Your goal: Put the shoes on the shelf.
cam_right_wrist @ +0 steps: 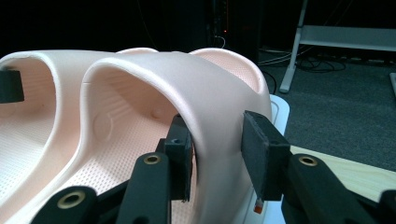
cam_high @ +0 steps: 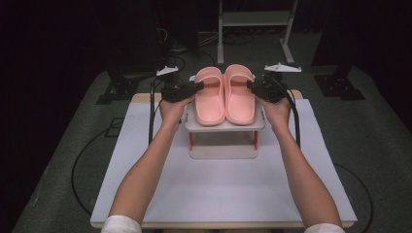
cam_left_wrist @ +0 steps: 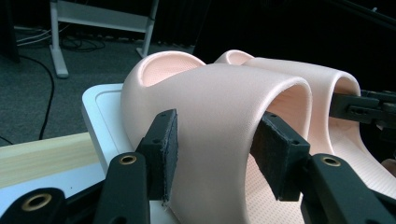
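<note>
On the top tier of a small white rack [cam_high: 224, 127] standing on the bench [cam_high: 223, 194], two pink foam slides sit side by side, toes toward the person. The left claw [cam_left_wrist: 217, 140] straddles the outer side of the strap of the left slide [cam_high: 210, 97]: one pad lies against the strap's outside, the other reaches under the arch, and a gap shows there, so the strap is bracketed more than clamped. The right claw [cam_right_wrist: 215, 151] stands part open around the strap of the right slide [cam_high: 240, 94] in the same way, its inner pad close against the underside and its outer pad apart from the strap. The slides look light, moulded in one piece from soft, springy foam with a matte skin, so they should lift with little effort and not slip easily. The strap is thick yet would likely flex and dent under a hard squeeze, letting the sole droop and swing. The best hold seems low on the strap, near where it joins the sole, where the foam is stiffest.
</note>
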Demonstrator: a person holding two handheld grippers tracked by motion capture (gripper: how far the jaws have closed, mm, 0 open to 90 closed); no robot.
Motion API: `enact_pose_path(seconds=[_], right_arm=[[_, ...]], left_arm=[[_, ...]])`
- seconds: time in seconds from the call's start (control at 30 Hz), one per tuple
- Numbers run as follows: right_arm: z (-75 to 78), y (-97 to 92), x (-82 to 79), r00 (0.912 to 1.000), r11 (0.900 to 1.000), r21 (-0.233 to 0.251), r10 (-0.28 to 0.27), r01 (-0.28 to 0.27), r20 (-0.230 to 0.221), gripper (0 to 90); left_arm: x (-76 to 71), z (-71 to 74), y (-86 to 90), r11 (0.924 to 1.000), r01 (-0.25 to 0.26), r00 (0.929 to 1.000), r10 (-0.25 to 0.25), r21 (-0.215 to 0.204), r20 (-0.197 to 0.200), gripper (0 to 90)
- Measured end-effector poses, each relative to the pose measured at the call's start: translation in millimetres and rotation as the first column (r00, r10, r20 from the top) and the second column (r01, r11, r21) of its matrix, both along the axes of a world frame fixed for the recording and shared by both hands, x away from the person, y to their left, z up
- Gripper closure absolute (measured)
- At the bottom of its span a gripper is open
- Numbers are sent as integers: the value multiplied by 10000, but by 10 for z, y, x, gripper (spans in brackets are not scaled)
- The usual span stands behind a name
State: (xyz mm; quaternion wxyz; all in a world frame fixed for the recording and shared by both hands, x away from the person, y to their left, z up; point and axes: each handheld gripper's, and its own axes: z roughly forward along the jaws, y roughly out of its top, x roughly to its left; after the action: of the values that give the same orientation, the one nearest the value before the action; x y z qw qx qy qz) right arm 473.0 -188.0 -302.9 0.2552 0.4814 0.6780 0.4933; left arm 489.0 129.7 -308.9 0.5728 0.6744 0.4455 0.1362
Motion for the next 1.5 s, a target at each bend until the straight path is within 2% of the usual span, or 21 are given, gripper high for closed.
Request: enact_pose_path(seconds=[0.53,0.7,0.83,0.93,0.97,1.2,1.4,1.5], right_arm=[[5,27,78,9999,9999,-96,-96,96,35,638],[4,3,76,10000,10000,75,-5,5,-16,610],[-6,-22,11,10000,9998,187,2,-4,94,583],[-16,-37,-12,10000,9997,237,-38,37,17,580],[-22,-58,-44,10000,9989,469,-3,2,27,580],[-11,-62,-131,9999,9995,314,95,-98,87,574],[-3,-140,-243,9997,9989,422,180,-186,154,571],[-21,-181,-269,9997,9987,471,164,-172,167,574]], left_arm=[[58,13,-26,9994,-124,9999,121,318,77,510],[37,19,-17,9995,-116,9999,113,280,108,491],[-20,19,-4,9993,-109,9997,101,371,215,472],[-43,13,-5,9992,-105,9997,95,390,235,460],[-54,8,-12,9989,-101,9998,93,448,181,453],[-133,22,-32,9985,-65,9995,48,535,316,449],[-227,31,10,9994,-98,9991,85,321,411,443],[-269,55,1,9991,-63,9985,40,411,545,443]])
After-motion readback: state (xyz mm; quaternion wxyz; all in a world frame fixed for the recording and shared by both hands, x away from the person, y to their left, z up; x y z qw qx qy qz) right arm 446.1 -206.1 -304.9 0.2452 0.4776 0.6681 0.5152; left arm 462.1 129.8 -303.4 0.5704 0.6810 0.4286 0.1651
